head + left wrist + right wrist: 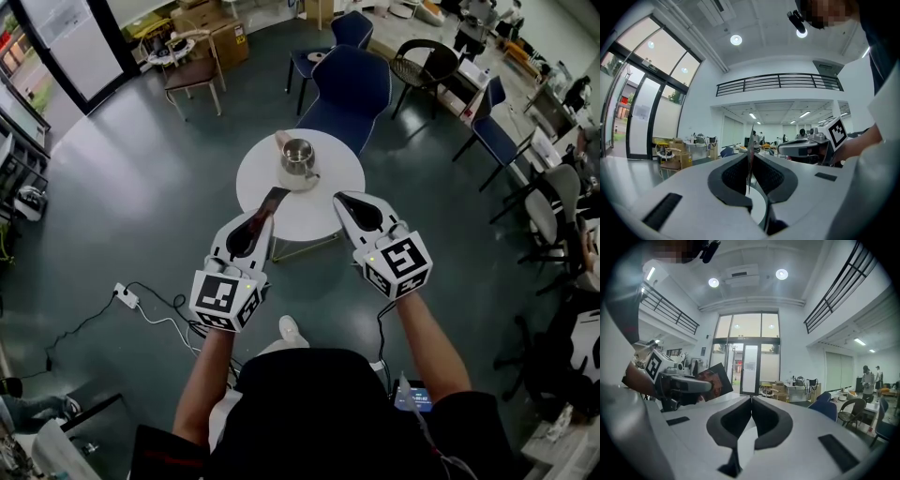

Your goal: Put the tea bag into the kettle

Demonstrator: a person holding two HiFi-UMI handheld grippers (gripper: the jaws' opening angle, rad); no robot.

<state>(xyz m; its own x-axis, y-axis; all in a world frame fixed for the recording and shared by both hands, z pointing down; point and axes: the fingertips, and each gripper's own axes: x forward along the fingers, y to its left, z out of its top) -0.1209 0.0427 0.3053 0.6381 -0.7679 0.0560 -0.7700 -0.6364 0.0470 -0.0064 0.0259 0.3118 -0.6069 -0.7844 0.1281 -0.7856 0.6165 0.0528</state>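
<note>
A steel kettle (298,159) with its top open stands on the far part of a round white table (323,211). My left gripper (265,215) is shut on a flat dark tea bag packet (274,199), held over the table's near left edge, short of the kettle. In the left gripper view the packet (750,154) shows edge-on between the jaws. My right gripper (339,198) is shut with nothing in it, over the table's near right part. From the right gripper view (751,399), the packet (714,381) sticks out of the left gripper.
Blue chairs (349,89) stand just behind the table, and a wooden chair (192,73) is at the far left. White cables and a power strip (126,297) lie on the floor at the left. Office chairs (548,211) crowd the right side.
</note>
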